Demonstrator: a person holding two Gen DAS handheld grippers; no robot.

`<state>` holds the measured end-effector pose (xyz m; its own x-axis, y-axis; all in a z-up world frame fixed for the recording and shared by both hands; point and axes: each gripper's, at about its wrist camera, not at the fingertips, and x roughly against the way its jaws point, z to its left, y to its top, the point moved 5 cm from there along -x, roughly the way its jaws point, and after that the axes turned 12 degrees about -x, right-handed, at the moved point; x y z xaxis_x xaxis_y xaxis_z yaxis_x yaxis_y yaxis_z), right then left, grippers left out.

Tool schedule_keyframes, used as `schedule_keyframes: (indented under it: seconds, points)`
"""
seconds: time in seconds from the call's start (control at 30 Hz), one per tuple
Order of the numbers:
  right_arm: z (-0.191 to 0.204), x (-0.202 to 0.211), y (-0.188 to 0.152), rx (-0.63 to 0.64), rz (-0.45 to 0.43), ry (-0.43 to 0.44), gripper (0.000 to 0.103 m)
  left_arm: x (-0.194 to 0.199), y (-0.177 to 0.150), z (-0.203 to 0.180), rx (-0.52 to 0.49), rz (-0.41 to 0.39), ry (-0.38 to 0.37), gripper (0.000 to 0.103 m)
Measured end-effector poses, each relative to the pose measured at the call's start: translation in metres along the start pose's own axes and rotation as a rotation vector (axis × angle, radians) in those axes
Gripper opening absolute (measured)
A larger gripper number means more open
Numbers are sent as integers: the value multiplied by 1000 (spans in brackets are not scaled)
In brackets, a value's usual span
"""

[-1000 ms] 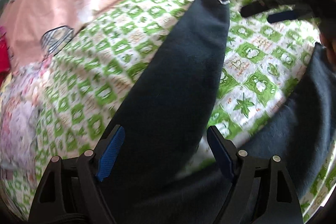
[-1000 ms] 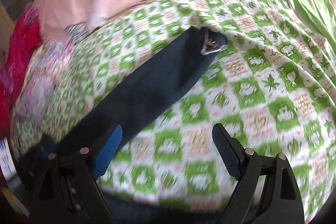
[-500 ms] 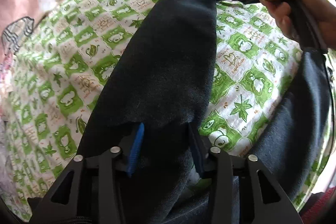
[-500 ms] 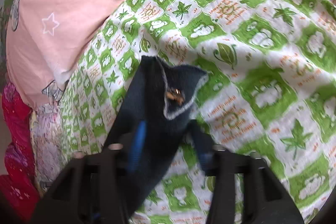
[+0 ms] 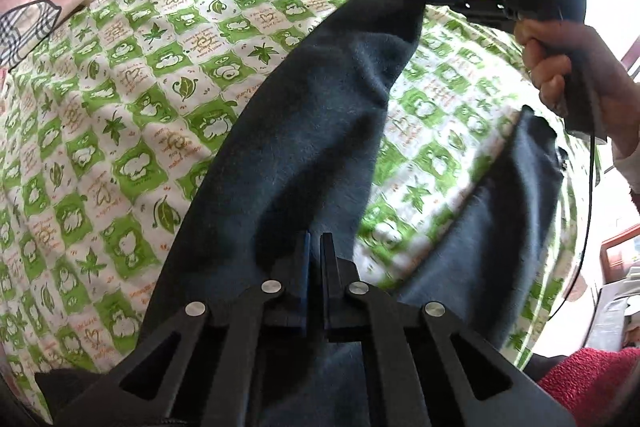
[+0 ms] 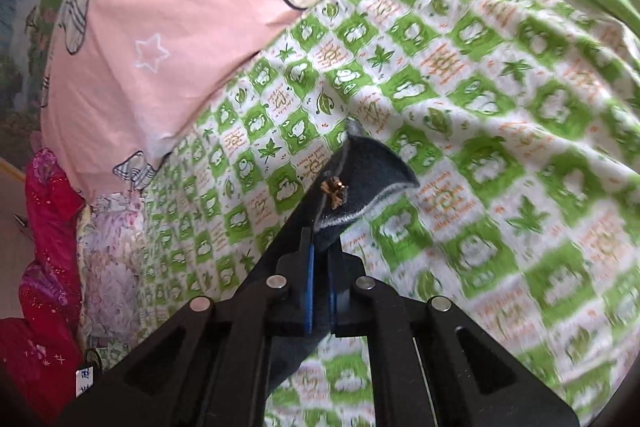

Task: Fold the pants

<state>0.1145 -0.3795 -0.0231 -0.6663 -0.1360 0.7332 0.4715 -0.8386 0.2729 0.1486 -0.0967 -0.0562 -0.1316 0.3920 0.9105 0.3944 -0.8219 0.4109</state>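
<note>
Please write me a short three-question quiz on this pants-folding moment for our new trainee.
1. True or false: the left gripper is shut on the pants.
2. What does the right gripper clamp? A) the pink quilt B) the cuff end of a pant leg C) nothing
3. Fill in: the pants lie on a ____-and-white checked sheet.

Key: 1 true; 2 B, the cuff with a small gold ornament; 3 green.

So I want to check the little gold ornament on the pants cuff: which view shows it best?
The right wrist view: the gold ornament sits close on the pants cuff, just past the shut right claw. The left wrist view shows that cuff far off, ornament not discernible.
</note>
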Motion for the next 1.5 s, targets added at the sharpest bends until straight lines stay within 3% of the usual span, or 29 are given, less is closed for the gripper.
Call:
schedule_keyframes:
  seconds: [0.1, 0.17, 0.23, 0.3, 0.47, 0.53, 0.6, 0.7, 1.0, 1.17, 1.27, 1.37, 1.4, 1.47, 1.5]
  points:
    - [-7, 7, -4, 17, 9, -19, 6, 0, -8, -1, -20, 20, 49, 6]
    - [-13, 6, -5, 11, 21, -26, 6, -8, -14, -9, -46, 62, 102, 19]
    - [-17, 5, -6, 1, 32, -19, 6, -15, -13, -16, -77, 95, 123, 62]
    - [-20, 4, -7, -7, 34, -19, 6, -22, -10, -24, -134, 106, 162, 72]
    - [-25, 1, -6, -28, 35, -7, 6, -50, -5, -25, -178, 179, 224, 53]
    - [-24, 0, -5, -25, 36, 8, 6, -50, -2, -25, -168, 174, 214, 22]
    - [-23, 1, -4, -21, 39, 20, 6, -43, 1, -22, -138, 167, 198, 10]
    - [-20, 8, -4, -11, 54, 37, 6, -22, 0, -18, -83, 138, 176, 5]
    - [-23, 70, -31, 7, 20, 48, 6, 54, -22, -42, -148, 46, 103, 4]
    - [-45, 103, -72, -57, -9, 10, 6, 66, -37, -54, -179, 29, 40, 4]
    - [-62, 111, -89, -97, -17, -27, 6, 61, -41, -58, -211, 30, 51, 7]
    - [-71, 107, -91, -126, -21, -43, 6, 48, -36, -54, -238, 41, 94, 28]
    - [-71, 104, -90, -139, -28, -37, 6, 44, -35, -52, -249, 46, 119, 45]
    - [-69, 101, -88, -141, -40, -34, 6, 32, -28, -51, -280, 54, 187, 57]
    - [-67, 99, -86, -140, -47, -31, 6, 26, -26, -52, -288, 66, 195, 58]
